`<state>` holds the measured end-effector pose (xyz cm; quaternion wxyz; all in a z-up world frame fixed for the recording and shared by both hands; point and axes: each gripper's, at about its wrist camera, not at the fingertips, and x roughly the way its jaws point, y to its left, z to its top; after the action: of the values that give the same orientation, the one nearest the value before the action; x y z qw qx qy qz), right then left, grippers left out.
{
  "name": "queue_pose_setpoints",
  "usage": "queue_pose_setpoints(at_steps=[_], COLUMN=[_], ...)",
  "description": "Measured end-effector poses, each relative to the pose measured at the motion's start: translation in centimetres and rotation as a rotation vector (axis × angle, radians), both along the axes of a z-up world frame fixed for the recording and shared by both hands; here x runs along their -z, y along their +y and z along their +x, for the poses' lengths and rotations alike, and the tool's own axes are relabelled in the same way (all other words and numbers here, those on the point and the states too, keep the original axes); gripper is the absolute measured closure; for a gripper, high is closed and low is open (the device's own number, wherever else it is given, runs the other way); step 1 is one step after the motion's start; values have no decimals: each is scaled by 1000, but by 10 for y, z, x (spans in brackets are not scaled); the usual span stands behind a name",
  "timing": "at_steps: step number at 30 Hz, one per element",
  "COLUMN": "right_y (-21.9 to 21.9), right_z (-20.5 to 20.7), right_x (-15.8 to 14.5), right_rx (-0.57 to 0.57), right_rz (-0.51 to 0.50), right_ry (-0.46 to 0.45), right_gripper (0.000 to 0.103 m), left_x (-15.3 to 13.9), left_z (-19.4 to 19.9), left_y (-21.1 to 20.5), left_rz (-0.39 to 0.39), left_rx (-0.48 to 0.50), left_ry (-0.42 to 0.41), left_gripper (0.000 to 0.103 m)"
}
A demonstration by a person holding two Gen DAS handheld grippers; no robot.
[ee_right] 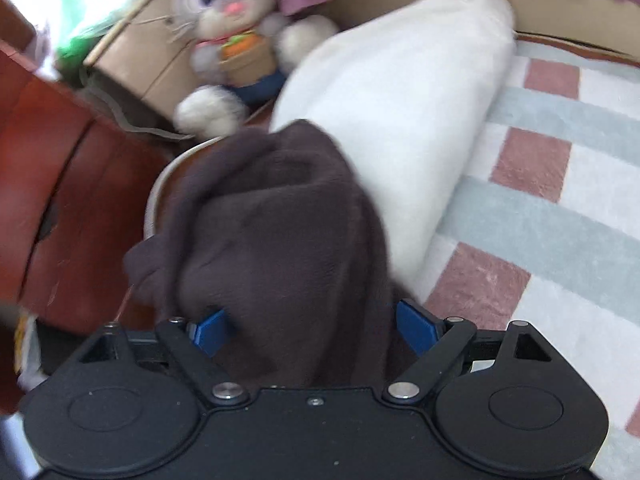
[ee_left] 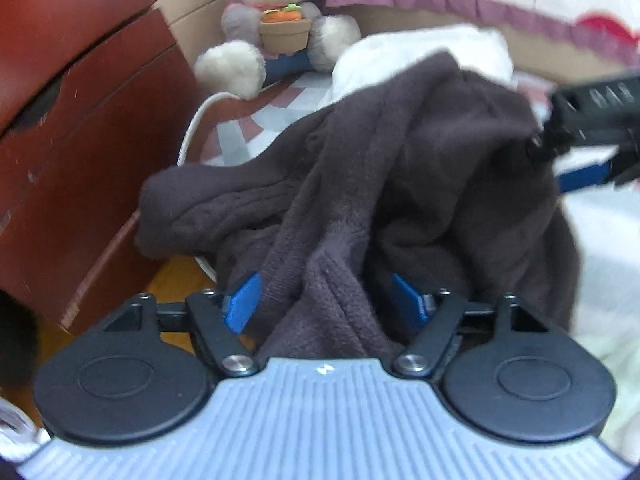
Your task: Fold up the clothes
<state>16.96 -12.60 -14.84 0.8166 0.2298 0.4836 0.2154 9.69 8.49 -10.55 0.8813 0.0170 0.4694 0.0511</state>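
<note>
A dark brown fleece garment (ee_left: 380, 184) hangs bunched between both grippers above the checked bed cover. My left gripper (ee_left: 328, 300) has its blue fingers (ee_left: 242, 304) on either side of a thick fold of the fleece and grips it. My right gripper (ee_right: 316, 330) also holds a bunch of the same garment (ee_right: 280, 232) between its blue fingers (ee_right: 416, 330). In the left wrist view the right gripper (ee_left: 588, 136) shows at the right edge, at the garment's far side.
A white folded blanket (ee_right: 400, 120) lies on the pink, grey and white checked cover (ee_right: 540, 220). A grey rabbit plush (ee_left: 276, 28) sits at the back by a cardboard box (ee_right: 132, 60). A red-brown wooden cabinet (ee_left: 80, 120) stands at left. A white cable (ee_left: 196, 124) runs beside it.
</note>
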Motion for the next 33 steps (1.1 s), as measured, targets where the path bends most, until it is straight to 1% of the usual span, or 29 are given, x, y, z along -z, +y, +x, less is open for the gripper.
queue_pose_setpoints(at_steps=[2,3,4,5,6,7,8,9,11,12,13,14,17,18,19,22,26,27,29,33], right_y=[5,7,10,10,8,7,5,4,3,1,-1,-5,-19,-24,-32,-58,-76,-79,-82,-104], right_z=[1,0,-1,-4,-9,-16,-25,-34,-53,-63,-70,-79,-109,-119,-127,-146,-166,-170,-178,-197], right_x=[12,18,23,24,19,13,3,-8,-29,-39,-47,-58,-96,-109,-122,-159,-191,-196,-204,-217], right_rx=[-17,-31,-46,-54,-55,-56,-56,-54,-58,-62,-41,-18,-30,-29,-21,10,36,41,55,125], right_rz=[30,53,75,99,125,148,156,132,67,55,52,54,34,27,27,36,14,2,-22,-66], right_ry=[13,23,32,36,32,12,-33,-87,-198,-249,-293,-342,-469,-506,-534,-604,-663,-671,-675,-697], right_gripper=[10,25,43,67,71,73,74,75,77,77,78,79,79,79,79,79,79,79,79,80], left_x=[9,14,19,23,28,33,37,37,29,25,19,11,-17,-27,-39,-67,-101,-108,-115,-128], left_z=[6,8,11,14,17,20,22,21,10,4,-2,-9,-24,-29,-34,-48,-64,-68,-74,-84], left_y=[1,1,2,2,3,3,4,1,-9,-14,-19,-22,-36,-40,-43,-53,-67,-73,-86,-102], left_rz=[1,1,2,2,3,3,4,15,56,76,81,73,88,73,39,-50,-165,-181,-179,-194], left_rx=[17,26,34,43,51,60,68,84,129,152,173,192,238,250,262,294,334,341,346,363], left_ry=[35,52,70,87,104,122,139,131,68,36,-4,-46,-137,-167,-201,-286,-394,-413,-430,-466], left_gripper=[21,16,15,15,23,54,71,86,88,89,89,89,90,90,91,91,91,91,91,92])
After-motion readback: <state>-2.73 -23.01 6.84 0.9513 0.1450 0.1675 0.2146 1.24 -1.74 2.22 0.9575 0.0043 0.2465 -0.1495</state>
